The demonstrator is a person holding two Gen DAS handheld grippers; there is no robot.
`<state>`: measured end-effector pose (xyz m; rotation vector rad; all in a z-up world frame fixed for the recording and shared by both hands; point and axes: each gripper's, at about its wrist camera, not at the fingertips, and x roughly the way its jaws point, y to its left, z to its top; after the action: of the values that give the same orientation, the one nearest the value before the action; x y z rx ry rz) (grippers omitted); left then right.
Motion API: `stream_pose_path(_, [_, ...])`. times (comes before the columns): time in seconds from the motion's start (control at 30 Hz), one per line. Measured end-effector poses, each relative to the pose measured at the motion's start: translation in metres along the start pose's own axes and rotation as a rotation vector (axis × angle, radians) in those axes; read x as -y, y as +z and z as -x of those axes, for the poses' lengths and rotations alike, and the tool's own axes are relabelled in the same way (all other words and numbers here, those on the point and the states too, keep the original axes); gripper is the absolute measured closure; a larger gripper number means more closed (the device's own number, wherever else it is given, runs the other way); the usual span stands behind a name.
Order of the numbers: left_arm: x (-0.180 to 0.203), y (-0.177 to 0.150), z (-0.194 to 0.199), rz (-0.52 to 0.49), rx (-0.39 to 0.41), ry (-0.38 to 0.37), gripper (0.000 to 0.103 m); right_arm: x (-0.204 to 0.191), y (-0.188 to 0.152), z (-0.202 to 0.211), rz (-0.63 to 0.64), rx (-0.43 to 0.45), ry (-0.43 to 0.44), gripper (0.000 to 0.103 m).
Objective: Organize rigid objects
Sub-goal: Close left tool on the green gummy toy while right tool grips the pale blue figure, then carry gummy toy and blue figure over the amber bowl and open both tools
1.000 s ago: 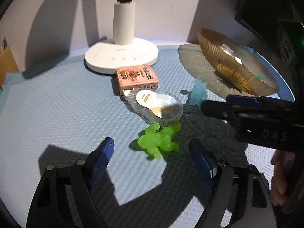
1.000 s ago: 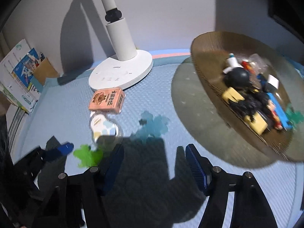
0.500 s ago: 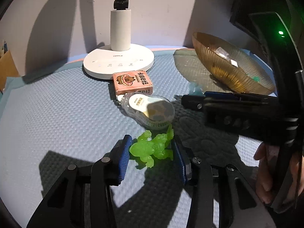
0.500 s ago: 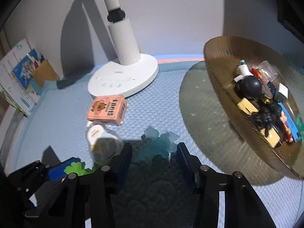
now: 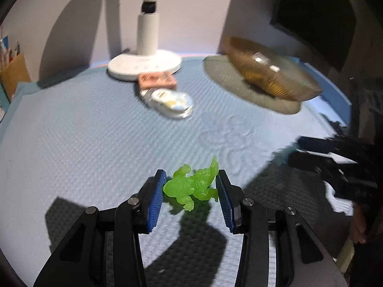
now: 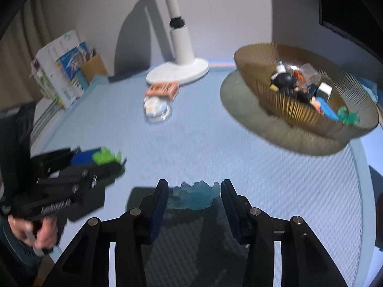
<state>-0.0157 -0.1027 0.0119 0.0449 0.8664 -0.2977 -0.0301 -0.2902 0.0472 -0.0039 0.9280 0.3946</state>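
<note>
My left gripper (image 5: 191,189) is shut on a translucent green toy figure (image 5: 192,186) and holds it above the blue mat; it also shows in the right wrist view (image 6: 105,156). My right gripper (image 6: 194,196) is shut on a translucent blue toy figure (image 6: 194,197), also lifted off the mat. The amber ribbed bowl (image 6: 287,106) at the right holds several small toys; it also shows in the left wrist view (image 5: 270,71). An orange box (image 5: 156,79) and a round clear tape dispenser (image 5: 171,102) lie on the mat by the lamp.
A white desk lamp (image 5: 146,47) stands at the back centre on the blue textured mat (image 5: 83,131). Books and a cardboard box (image 6: 64,71) stand at the back left. A dark monitor (image 5: 311,12) is at the back right.
Both grippers closed on their figures and lifted them back and up from the mat. The left took the green figure, the right the blue one.
</note>
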Motion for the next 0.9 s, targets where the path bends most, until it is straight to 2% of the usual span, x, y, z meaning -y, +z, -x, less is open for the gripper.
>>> stream_pose_path(0.07, [-0.006, 0.001, 0.000, 0.024, 0.010, 0.005, 0.063, 0.001, -0.007, -0.005, 0.006, -0.028, -0.010, 0.057])
stream_pose_path(0.13, [-0.012, 0.001, 0.000, 0.050, 0.011, -0.008, 0.063, 0.004, -0.014, -0.007, -0.005, -0.050, -0.011, 0.048])
stream_pose_path(0.27, [-0.015, -0.001, -0.001, 0.065, 0.015, -0.018, 0.063, 0.013, -0.028, 0.000, -0.063, -0.023, 0.026, 0.041])
stream_pose_path(0.4, [-0.006, -0.002, -0.001, 0.024, 0.022, 0.019, 0.063, 0.011, -0.028, 0.003, -0.104, -0.019, 0.015, 0.041])
stream_pose_path(0.53, [-0.005, -0.003, -0.001, 0.020, 0.026, 0.022, 0.063, 0.005, -0.017, -0.006, -0.161, -0.056, -0.055, 0.041])
stream_pose_path(0.57, [-0.006, -0.003, -0.001, 0.026, 0.024, 0.020, 0.063, 0.005, -0.015, -0.007, -0.169, -0.054, -0.065, 0.042])
stream_pose_path(0.63, [-0.007, -0.003, -0.001, 0.033, 0.026, 0.019, 0.063, 0.001, -0.013, -0.009, -0.168, -0.040, -0.076, 0.055])
stream_pose_path(0.7, [-0.007, -0.004, 0.000, 0.034, 0.031, 0.019, 0.063, -0.004, -0.013, -0.013, -0.141, -0.035, -0.128, 0.068])
stream_pose_path(0.83, [-0.001, -0.003, 0.002, 0.022, 0.034, 0.043, 0.063, -0.007, -0.013, -0.005, -0.118, -0.009, -0.103, 0.070])
stream_pose_path(0.9, [0.005, 0.005, 0.009, 0.007, 0.047, 0.029, 0.063, -0.001, -0.008, 0.009, -0.115, 0.023, -0.103, 0.070])
